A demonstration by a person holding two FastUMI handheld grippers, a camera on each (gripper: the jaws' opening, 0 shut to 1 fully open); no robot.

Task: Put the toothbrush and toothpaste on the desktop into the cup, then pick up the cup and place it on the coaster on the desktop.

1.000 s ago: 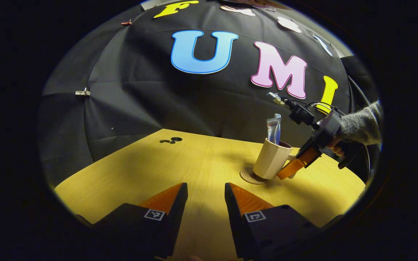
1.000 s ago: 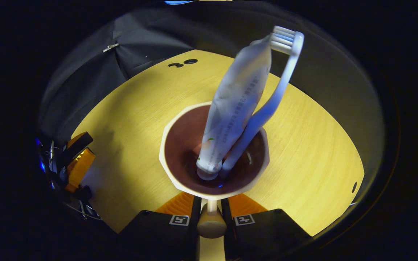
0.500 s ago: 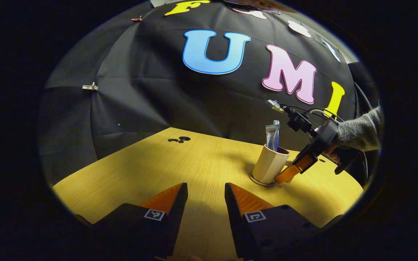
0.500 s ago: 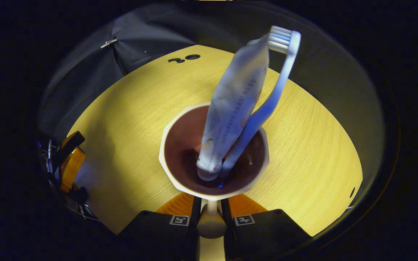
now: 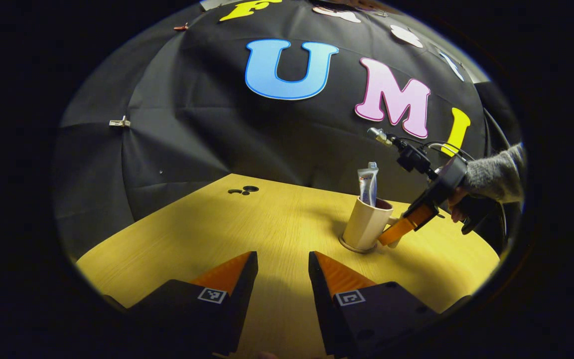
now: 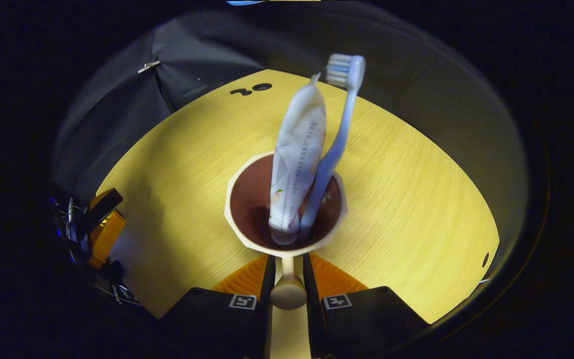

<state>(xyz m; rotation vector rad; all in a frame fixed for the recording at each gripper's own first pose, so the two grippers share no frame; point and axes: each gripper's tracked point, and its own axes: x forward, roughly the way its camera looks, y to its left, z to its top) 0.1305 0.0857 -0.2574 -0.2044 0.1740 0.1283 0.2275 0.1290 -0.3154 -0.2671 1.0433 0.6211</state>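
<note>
Cup [image 5: 365, 223] stands on the coaster [image 5: 348, 246], right of mid-tabletop [image 5: 247, 224], its handle [image 6: 287, 291] pinched by the right claw [image 6: 287, 264]. Toothbrush [image 6: 337, 134] and toothpaste [image 6: 297, 149] stand inside. Left claw [image 5: 278, 269] hovers part-open, holding nothing, over the bare near edge.

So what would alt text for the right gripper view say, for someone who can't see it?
A beige cup holding a toothpaste tube and a toothbrush stands on a yellow wooden table, seen from above. The right tool has its two orange fingers either side of the cup's handle.
</note>
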